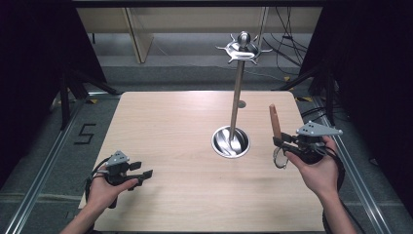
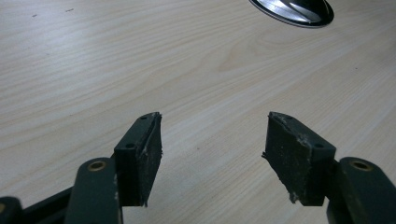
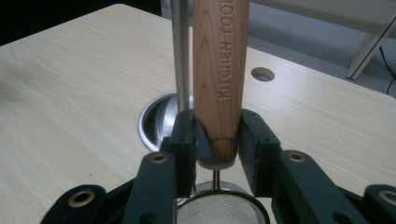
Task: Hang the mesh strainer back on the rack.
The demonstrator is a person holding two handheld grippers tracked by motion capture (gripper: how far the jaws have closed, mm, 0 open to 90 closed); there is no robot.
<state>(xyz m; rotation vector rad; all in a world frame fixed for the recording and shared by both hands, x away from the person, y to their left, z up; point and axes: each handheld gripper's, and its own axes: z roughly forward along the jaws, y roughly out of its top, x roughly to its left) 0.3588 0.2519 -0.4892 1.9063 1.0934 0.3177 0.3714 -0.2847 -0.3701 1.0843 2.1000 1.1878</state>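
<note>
A strainer with a wooden handle [image 3: 219, 79] marked "KITCHEN TOOL" stands upright in my right gripper [image 3: 218, 135], whose jaws press on the handle's lower end. Its wire mesh bowl [image 3: 219, 207] hangs below the jaws. In the high view the handle [image 1: 275, 121] rises above the right gripper [image 1: 287, 144] at the table's right side. A steel utensil stand [image 1: 238, 92] with a hooked crown [image 1: 242, 48] rises from a round dish base [image 1: 230, 141] just left of it. My left gripper [image 1: 139, 171] rests near the front left, open [image 2: 212, 149] with nothing between its pads.
The light wooden table [image 1: 170, 126] has a small round hole [image 1: 241, 104] behind the stand's pole. Cables and dark frame legs lie on the floor beyond the far edge. Metal rails run along both sides of the table.
</note>
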